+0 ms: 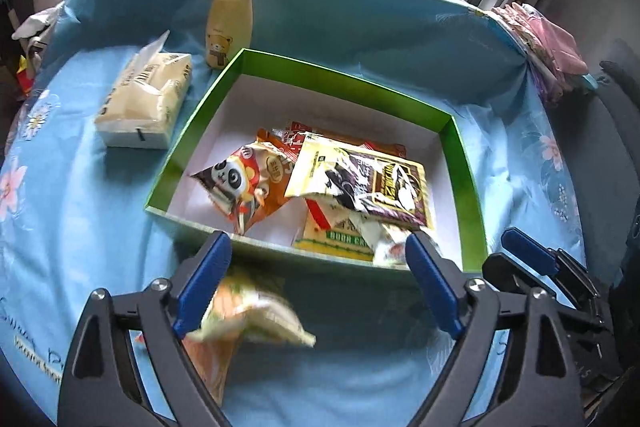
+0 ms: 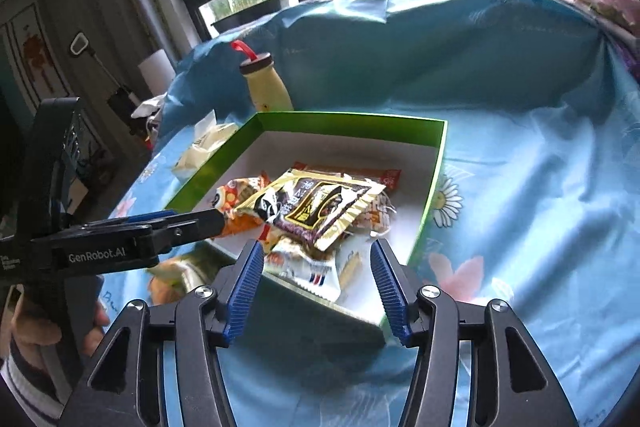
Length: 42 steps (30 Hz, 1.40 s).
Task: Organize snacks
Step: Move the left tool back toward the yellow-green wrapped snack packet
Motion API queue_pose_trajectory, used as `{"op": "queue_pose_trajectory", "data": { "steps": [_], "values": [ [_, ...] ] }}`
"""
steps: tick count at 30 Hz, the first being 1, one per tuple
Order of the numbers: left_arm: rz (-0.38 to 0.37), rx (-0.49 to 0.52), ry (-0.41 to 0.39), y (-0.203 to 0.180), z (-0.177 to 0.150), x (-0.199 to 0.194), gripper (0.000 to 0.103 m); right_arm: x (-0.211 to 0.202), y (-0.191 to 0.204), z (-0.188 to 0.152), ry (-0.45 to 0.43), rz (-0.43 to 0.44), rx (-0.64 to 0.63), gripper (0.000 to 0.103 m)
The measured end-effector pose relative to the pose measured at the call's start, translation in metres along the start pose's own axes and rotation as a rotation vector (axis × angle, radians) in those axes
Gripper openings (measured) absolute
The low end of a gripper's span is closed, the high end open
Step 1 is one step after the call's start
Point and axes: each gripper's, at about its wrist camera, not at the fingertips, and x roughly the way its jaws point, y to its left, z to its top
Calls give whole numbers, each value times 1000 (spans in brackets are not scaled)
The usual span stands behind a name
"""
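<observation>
Both tools gape empty: left tool (image 1: 318, 261) above a blurred yellow-orange snack packet (image 1: 248, 311), right tool (image 2: 316, 267) facing the green cardboard box (image 2: 348, 121).

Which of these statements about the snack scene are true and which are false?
1. The green-walled cardboard box holds several snack packets. True.
2. The yellow bear-print bottle stands inside the box. False: it stands outside, behind the box's far corner.
3. The left gripper is clamped on a packet. False: its jaws stand apart; a blurred yellow-orange packet shows beside one finger.
4. A cream tissue pack lies on the blue floral cloth. True.
5. The right gripper is open. True.
</observation>
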Motion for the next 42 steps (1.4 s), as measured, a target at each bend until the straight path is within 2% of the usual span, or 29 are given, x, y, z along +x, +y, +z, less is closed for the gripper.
{"op": "queue_pose_trajectory", "data": {
  "steps": [3,7,16,17,18,20,28,42],
  "values": [
    [-7,4,-26,-4,-8,-17,90,-15,6,-6,-15,6,-1,57],
    [-5,21,-48,-10,-21,-37,90,-35,15,-16,-33,23,-2,67],
    [2,30,-91,-18,-53,-75,90,-64,35,-39,-38,72,-15,67],
    [-1,27,-90,-18,-58,-79,92,-66,37,-40,-39,75,-15,67],
    [-5,23,-91,-18,-62,-82,101,-69,39,-44,-38,80,-15,67],
    [-18,16,-103,-18,-71,-88,102,-72,42,-50,-29,85,-18,67],
    [-1,11,-98,-15,-95,-101,102,-83,48,-67,-10,113,-24,67],
    [7,-28,-79,-3,-115,-107,102,-90,58,-80,15,149,-48,67]
  ]
}}
